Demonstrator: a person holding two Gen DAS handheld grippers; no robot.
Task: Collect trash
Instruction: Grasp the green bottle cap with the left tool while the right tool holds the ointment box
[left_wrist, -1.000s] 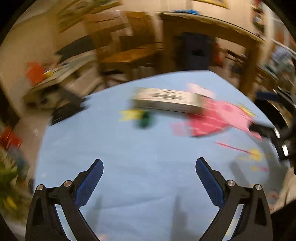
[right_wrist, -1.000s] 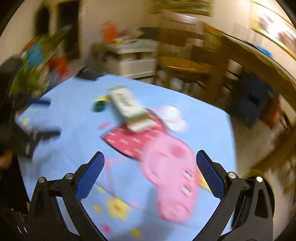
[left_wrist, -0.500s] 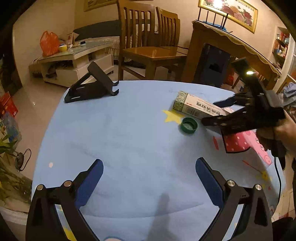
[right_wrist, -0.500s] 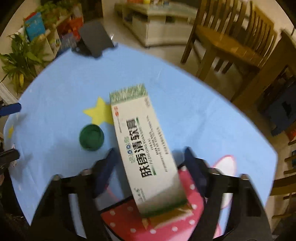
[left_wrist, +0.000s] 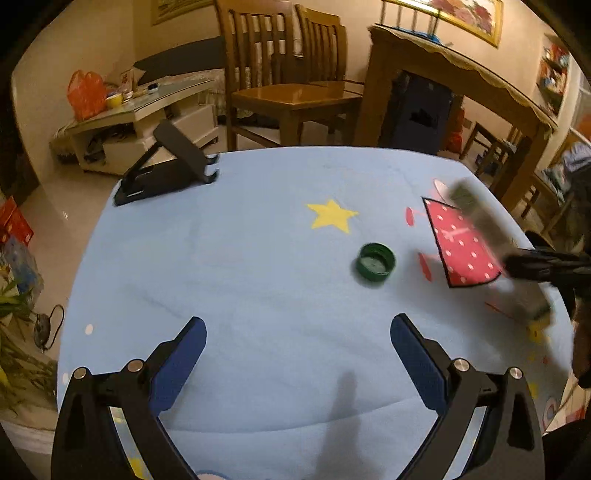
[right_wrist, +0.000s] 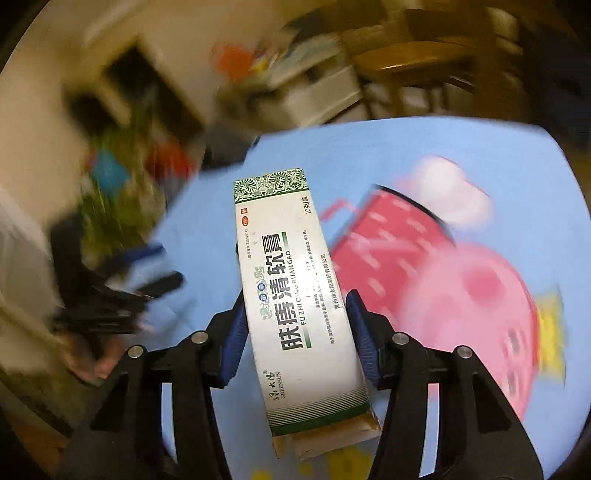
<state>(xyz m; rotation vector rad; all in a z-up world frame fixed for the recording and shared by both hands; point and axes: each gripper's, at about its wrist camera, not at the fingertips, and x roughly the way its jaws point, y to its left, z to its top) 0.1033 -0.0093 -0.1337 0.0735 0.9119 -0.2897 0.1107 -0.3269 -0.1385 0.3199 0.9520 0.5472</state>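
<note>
Left wrist view: a round table (left_wrist: 258, 288) is covered by a blue cloth; wide bare cloth is seen in front of the left gripper (left_wrist: 297, 350), whose jaws are spread wide with nothing between them; a black stand (left_wrist: 166, 166) is set near the far left edge; a small green cap (left_wrist: 375, 261) is laid open side up, well apart from every edge. At the right edge the medicine box (right_wrist: 299, 306) is clamped on its long sides by the right gripper (right_wrist: 295, 332); it is blurred in the left view.
</note>
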